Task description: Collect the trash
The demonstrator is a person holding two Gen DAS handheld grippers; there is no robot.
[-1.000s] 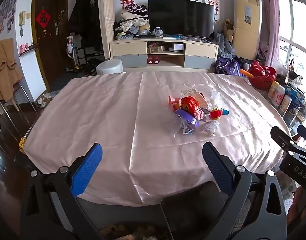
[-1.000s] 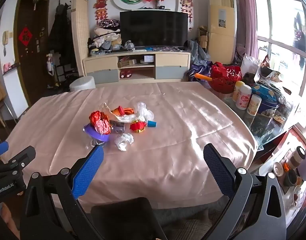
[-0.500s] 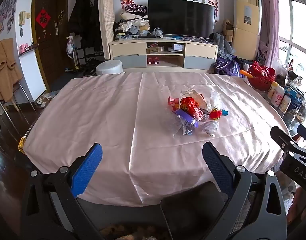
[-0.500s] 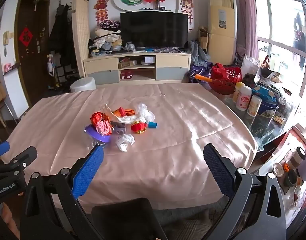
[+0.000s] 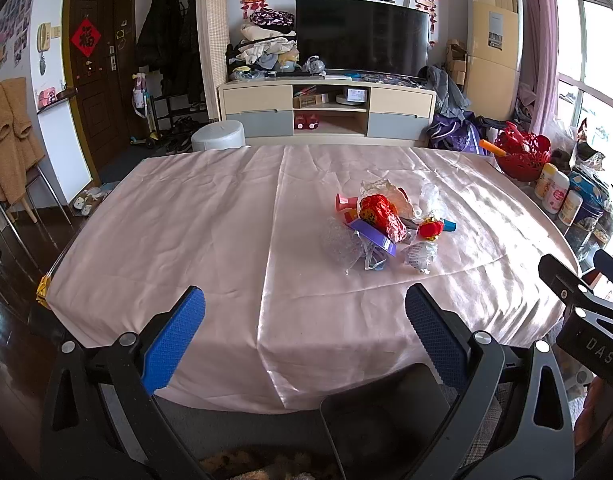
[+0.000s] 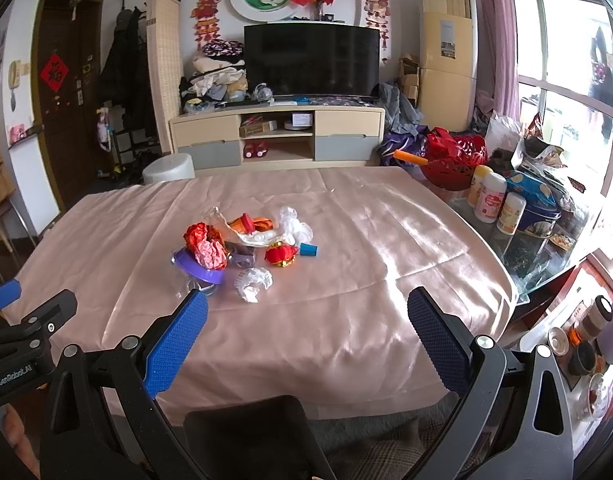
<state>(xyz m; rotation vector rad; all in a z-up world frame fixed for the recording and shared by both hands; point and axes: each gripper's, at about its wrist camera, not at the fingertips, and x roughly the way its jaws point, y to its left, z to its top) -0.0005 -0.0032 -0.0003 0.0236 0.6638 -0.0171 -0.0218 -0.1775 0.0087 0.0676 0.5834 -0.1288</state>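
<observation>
A small heap of trash (image 5: 382,220) lies on the pink tablecloth (image 5: 210,224): a crumpled red wrapper (image 5: 376,212), a purple lid (image 5: 372,236), clear plastic, a white crumpled wad (image 6: 252,279), a small red lantern (image 6: 280,255) and a blue cap (image 6: 309,250). The heap also shows in the right wrist view (image 6: 246,244). My left gripper (image 5: 304,328) is open and empty, held back over the table's near edge. My right gripper (image 6: 306,330) is open and empty, also near the front edge, right of the left one.
A red basket (image 6: 454,162), several bottles (image 6: 492,200) and a blue tin (image 6: 534,208) crowd the table's right end. A TV cabinet (image 5: 326,110) and a white stool (image 5: 218,140) stand beyond the far edge. A dark chair back (image 5: 386,408) sits just below the grippers.
Both grippers have edged slightly forward toward the table; the right wrist view shows the heap a little nearer. Nothing on the table has moved.
</observation>
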